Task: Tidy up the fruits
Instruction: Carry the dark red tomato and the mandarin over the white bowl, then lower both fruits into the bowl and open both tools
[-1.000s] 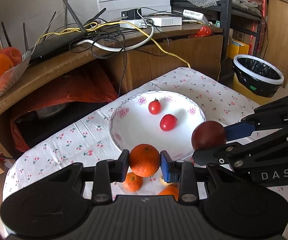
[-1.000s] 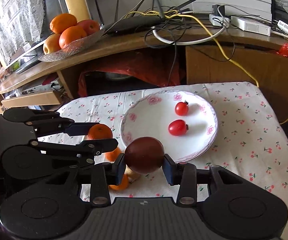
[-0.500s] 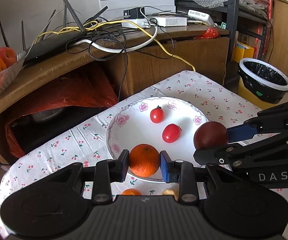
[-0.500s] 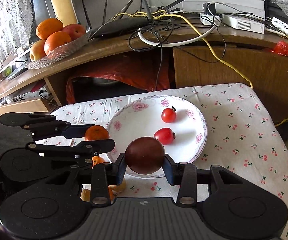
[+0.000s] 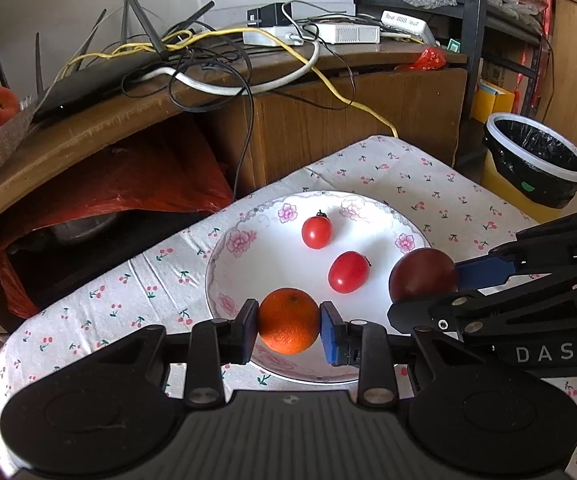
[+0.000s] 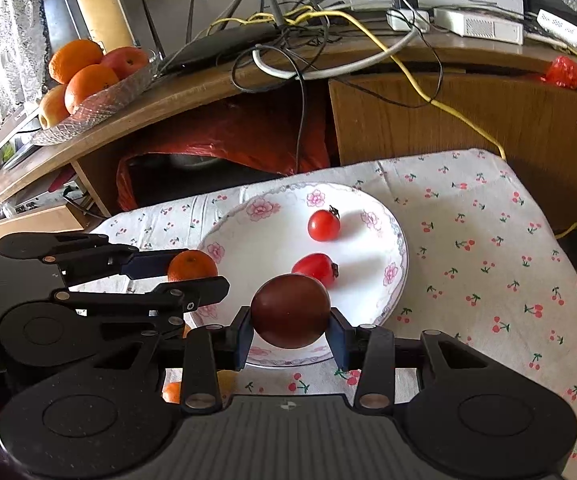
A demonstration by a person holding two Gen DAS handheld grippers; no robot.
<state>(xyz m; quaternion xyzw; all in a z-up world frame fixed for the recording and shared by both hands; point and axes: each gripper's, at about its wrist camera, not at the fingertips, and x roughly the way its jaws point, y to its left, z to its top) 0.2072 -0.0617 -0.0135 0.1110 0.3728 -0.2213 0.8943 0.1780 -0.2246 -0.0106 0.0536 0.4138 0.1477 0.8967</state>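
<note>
My left gripper is shut on an orange, held over the near left rim of a white flowered plate. My right gripper is shut on a dark purple plum over the plate's near edge. Two red cherry tomatoes lie inside the plate. From the right wrist view the orange and the left gripper show at the plate's left side. In the left wrist view the plum and right gripper sit at the plate's right.
A cherry-print cloth covers the table. Small orange fruit lies on it below my grippers. Behind stands a wooden desk with cables and a router, a glass dish of oranges and apples, and a bin at the far right.
Both grippers have moved forward with their fruit, from in front of the plate to over its near edge. The loose small oranges have dropped out of the left wrist view.
</note>
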